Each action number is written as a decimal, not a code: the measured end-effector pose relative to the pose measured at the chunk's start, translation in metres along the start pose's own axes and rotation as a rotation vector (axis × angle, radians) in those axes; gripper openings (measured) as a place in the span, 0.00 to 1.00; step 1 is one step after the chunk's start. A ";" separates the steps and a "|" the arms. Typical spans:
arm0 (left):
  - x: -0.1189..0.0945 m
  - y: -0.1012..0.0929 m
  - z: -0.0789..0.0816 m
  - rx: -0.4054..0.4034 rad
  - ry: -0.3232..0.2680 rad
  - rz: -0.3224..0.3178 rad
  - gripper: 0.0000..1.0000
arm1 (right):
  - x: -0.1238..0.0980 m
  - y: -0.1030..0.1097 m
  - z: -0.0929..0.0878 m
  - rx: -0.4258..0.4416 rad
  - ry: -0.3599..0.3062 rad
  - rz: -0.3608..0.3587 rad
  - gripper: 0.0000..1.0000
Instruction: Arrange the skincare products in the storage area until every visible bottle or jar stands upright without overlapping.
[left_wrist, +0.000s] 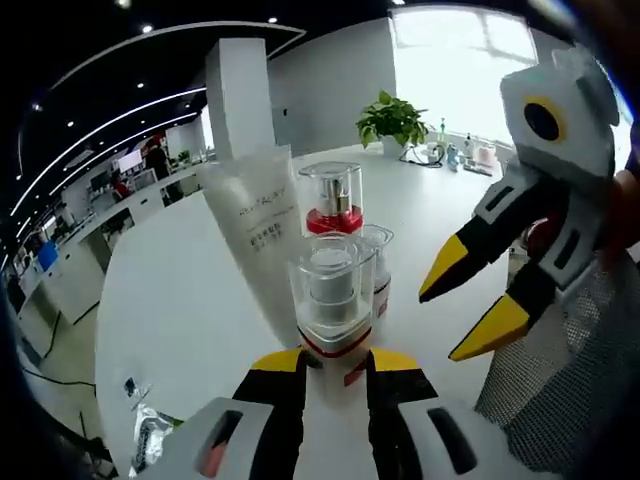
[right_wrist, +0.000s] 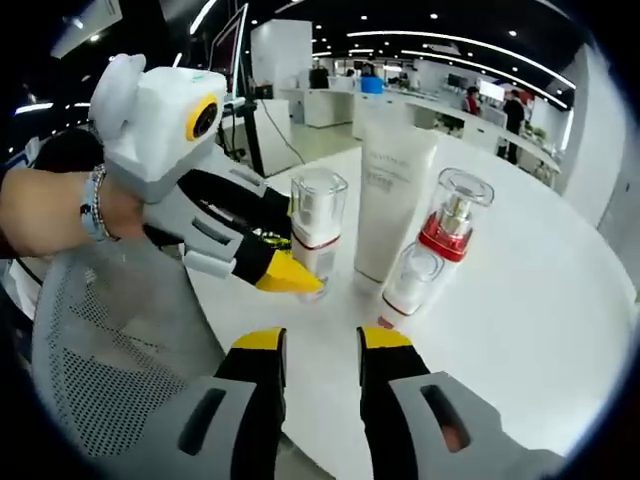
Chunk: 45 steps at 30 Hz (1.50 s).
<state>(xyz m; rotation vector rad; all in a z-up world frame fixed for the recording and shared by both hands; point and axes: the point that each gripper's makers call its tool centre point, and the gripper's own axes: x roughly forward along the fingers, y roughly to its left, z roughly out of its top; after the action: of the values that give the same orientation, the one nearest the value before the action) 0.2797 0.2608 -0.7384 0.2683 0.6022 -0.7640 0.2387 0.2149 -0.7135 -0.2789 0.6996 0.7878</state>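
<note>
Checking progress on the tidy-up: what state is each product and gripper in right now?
Tube: upright.
Red-collar bottle: upright, capped.
Square bottle: upright, between left gripper's jaws.
Small bottle: upright.
Left gripper: around square bottle, grip uncertain.
Right gripper: open, empty.

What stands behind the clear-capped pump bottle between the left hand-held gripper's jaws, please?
Behind the clear-capped pump bottle stand a white tube, a red-collared bottle and a small bottle; that small bottle's lower part is hidden behind it.
</note>
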 end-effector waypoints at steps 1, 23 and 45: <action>0.002 0.001 -0.001 -0.010 -0.008 0.001 0.22 | 0.000 -0.001 0.000 0.006 0.001 -0.006 0.26; 0.039 -0.012 0.001 -0.054 -0.066 0.017 0.22 | 0.005 -0.011 -0.015 0.099 0.060 -0.030 0.22; 0.025 -0.012 -0.029 -0.097 0.038 -0.103 0.25 | 0.011 -0.008 -0.030 0.075 0.129 -0.030 0.23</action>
<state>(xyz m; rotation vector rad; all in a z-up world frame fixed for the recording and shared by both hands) 0.2739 0.2510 -0.7771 0.1639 0.6906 -0.8281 0.2358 0.2009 -0.7430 -0.2731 0.8428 0.7176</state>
